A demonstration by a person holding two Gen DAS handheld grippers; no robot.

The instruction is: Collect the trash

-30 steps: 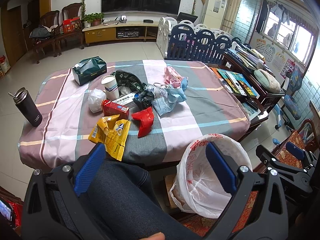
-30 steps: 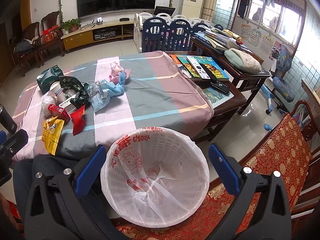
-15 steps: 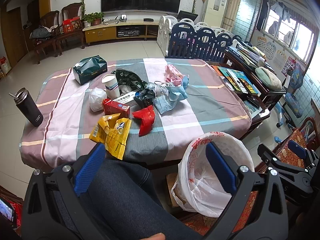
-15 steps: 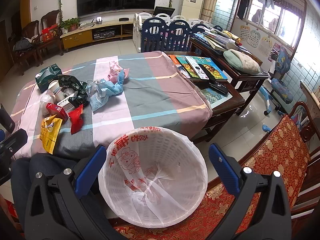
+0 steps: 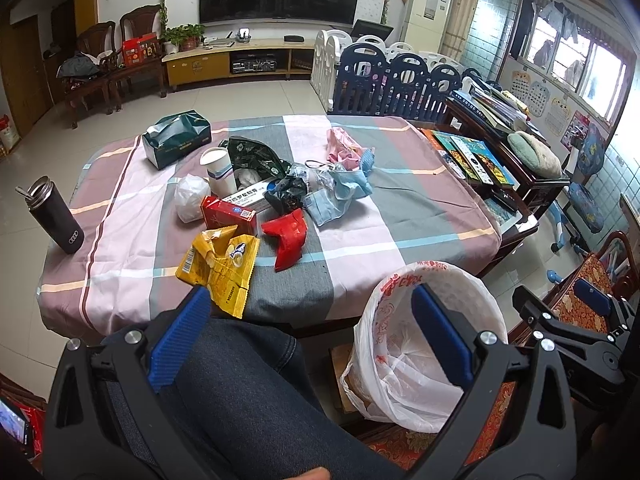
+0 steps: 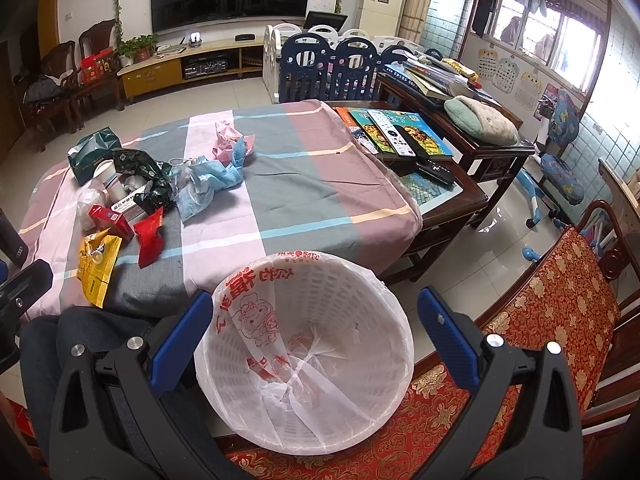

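Note:
Trash lies in a heap on the checked tablecloth (image 5: 400,208): a yellow wrapper (image 5: 218,266), a red packet (image 5: 289,240), a red box (image 5: 228,214), a paper cup (image 5: 218,170), blue face masks (image 5: 340,196) and a pink wrapper (image 5: 344,148). A white bin lined with a printed plastic bag (image 6: 308,344) stands on the red seat beside the table. My left gripper (image 5: 310,322) is open and empty, above a knee in jeans. My right gripper (image 6: 314,320) is open and empty, right over the bin's mouth.
A black tumbler (image 5: 54,216) stands at the table's left edge and a green tissue box (image 5: 176,138) at the back. Books and remotes (image 6: 400,136) lie on a dark side table to the right. The knee in jeans (image 5: 248,392) fills the near foreground.
Both views have shifted slightly: the table and bin sit a little lower and closer to the left gripper. Both grippers stay open and empty.

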